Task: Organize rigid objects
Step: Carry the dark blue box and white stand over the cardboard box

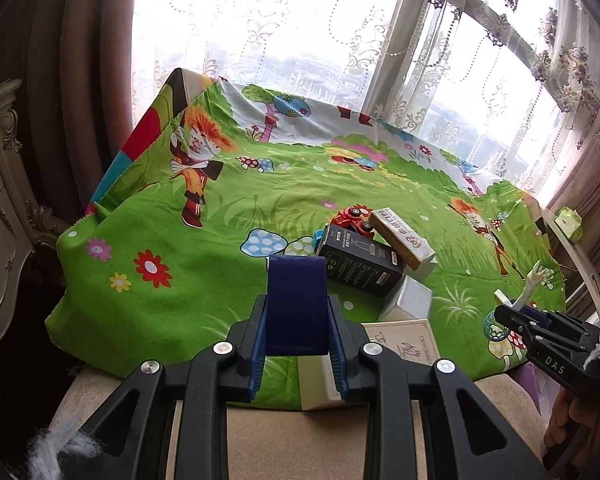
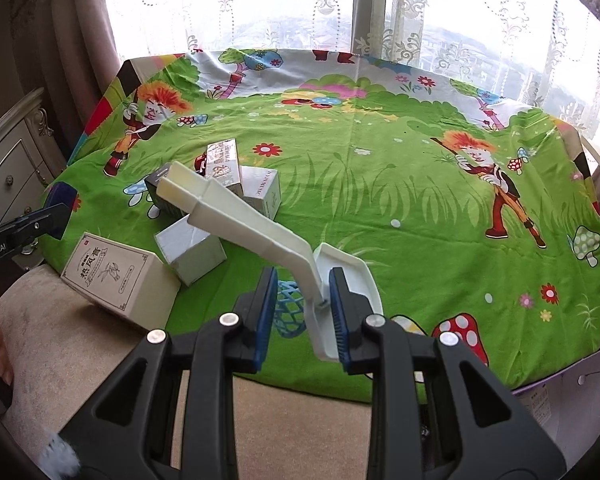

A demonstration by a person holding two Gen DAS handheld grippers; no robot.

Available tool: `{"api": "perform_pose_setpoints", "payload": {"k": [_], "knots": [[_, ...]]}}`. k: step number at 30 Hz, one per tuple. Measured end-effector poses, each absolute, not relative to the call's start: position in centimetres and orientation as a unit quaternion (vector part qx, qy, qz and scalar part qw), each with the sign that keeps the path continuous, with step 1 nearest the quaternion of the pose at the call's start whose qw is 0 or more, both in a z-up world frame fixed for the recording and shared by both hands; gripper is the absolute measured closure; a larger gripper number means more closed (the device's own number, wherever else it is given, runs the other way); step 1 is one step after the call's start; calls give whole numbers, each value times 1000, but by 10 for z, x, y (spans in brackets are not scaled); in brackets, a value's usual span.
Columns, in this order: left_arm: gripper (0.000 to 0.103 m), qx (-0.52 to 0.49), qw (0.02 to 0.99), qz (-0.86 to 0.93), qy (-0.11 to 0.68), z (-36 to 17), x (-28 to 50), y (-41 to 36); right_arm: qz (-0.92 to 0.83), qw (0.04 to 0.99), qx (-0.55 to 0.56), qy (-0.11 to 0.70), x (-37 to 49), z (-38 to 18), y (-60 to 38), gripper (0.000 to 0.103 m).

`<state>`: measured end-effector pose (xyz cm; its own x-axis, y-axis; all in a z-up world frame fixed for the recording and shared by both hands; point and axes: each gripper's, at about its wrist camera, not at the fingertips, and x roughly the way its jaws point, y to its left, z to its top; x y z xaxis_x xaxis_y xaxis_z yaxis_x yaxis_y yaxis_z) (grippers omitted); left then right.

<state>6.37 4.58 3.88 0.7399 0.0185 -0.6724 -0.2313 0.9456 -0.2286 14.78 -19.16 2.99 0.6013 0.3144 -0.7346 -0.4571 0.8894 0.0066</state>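
Observation:
A dark blue box (image 1: 296, 292) stands upright in my left gripper (image 1: 298, 314), which is shut on its sides above the near edge of the green cartoon cloth (image 1: 180, 248). My right gripper (image 2: 303, 280) is shut on a white plastic scoop (image 2: 240, 220); its long handle sticks up and to the left over the box pile. In the left wrist view the right gripper (image 1: 504, 314) shows at the right edge with the scoop (image 1: 530, 284). The left gripper (image 2: 60, 220) and blue box (image 2: 62, 196) appear at the right wrist view's left edge.
A pile lies near the cloth's front: a black box (image 1: 360, 268), a gold-and-white box (image 1: 400, 236), a red toy car (image 1: 352, 218), a white cube box (image 2: 190, 246), a beige box (image 2: 116, 276) and a white box (image 2: 266, 192). A cream cabinet (image 1: 0, 208) stands left; curtained windows lie behind.

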Motion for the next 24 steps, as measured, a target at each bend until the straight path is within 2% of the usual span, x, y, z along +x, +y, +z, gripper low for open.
{"api": "perform_pose_setpoints", "payload": {"k": [7,24], "knots": [[75,-135,929,28,342,51,48,10,197,897,-80,389,126,37,-211,73],[75,-86,912,-119,383,50,50,-109,161,903,-28,398,88,40,-287,73]]}}
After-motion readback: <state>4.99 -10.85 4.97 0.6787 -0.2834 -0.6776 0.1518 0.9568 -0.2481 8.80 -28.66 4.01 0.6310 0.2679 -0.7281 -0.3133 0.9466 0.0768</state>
